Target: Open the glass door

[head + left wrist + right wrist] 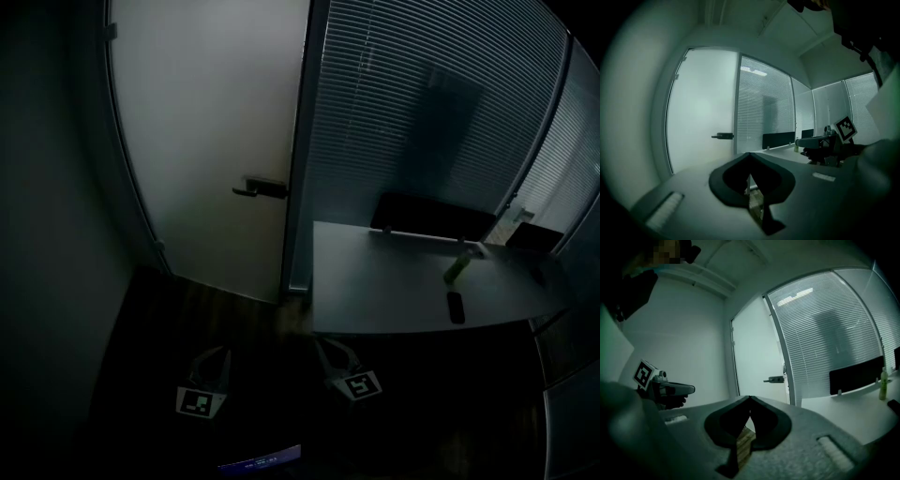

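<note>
The glass door (211,141) is standing shut in its frame at the far side of the room, its frosted pane giving off the brightest light in an otherwise dim scene. Its dark lever handle (261,187) is sitting at the pane's right edge, just beside the upright post that is separating the door from the wall of slatted blinds (422,103). Hinges are showing on the pane's left edge, so the door is probably swinging from that side, which makes the handle the place to work. The left gripper (217,354) and the right gripper (330,347) are hovering low over the dark floor (234,314), side by side and well apart from the door, both pointing roughly level toward it. Each one's fingers are clenched tip to tip with nothing between them, likely because there is nothing to carry on the way and the lever is not yet within reach. The left gripper is lining up more directly with the door, while the right one is sitting just off the near corner of the worktop (394,281), which is jutting out from the blinds and carrying a small bottle (456,269) and a flat dark item (456,307). The task is looking barely begun: the handle is untouched.
</note>
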A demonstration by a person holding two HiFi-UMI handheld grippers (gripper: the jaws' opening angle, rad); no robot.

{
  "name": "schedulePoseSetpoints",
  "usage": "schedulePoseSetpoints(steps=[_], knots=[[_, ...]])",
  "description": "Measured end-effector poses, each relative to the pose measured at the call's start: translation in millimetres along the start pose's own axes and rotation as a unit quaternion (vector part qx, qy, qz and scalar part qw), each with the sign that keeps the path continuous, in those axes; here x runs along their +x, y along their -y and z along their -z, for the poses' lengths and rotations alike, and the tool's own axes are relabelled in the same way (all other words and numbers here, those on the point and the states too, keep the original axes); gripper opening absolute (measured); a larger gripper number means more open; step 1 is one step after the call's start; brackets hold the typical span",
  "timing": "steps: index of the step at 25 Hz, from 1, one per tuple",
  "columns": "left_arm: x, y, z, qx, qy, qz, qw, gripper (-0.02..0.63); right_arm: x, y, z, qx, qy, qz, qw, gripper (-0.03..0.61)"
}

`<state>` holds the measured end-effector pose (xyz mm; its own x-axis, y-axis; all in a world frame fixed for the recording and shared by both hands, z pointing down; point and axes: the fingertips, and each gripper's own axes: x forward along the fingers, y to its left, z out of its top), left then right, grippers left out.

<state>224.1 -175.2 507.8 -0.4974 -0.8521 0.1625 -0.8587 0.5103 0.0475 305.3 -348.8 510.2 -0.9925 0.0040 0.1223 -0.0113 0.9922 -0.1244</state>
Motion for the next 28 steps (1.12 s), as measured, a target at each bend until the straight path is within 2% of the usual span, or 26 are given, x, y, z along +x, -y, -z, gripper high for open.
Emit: schedulePoseSetpoints(steps=[9,17,28], knots=[[32.2,-31.4,-0.2,-0.001,-0.002,-0.009,1.0000,0.003,43.8,15.1,-2.0,0.004,0.002,-0.012,1.000,0.000],[85.0,-82.4,-17.5,-0.002,0.006,-0.018,0.9998,0.003,115.3,34.8,-9.5,0.008,0.006,-0.021,1.000,0.000],[177.7,-143.6,-33.6,0.002,-0.004,0.003,1.0000,0.003,207.2,86.0,-19.4,0.018,-0.005,0.004,1.000,0.000]])
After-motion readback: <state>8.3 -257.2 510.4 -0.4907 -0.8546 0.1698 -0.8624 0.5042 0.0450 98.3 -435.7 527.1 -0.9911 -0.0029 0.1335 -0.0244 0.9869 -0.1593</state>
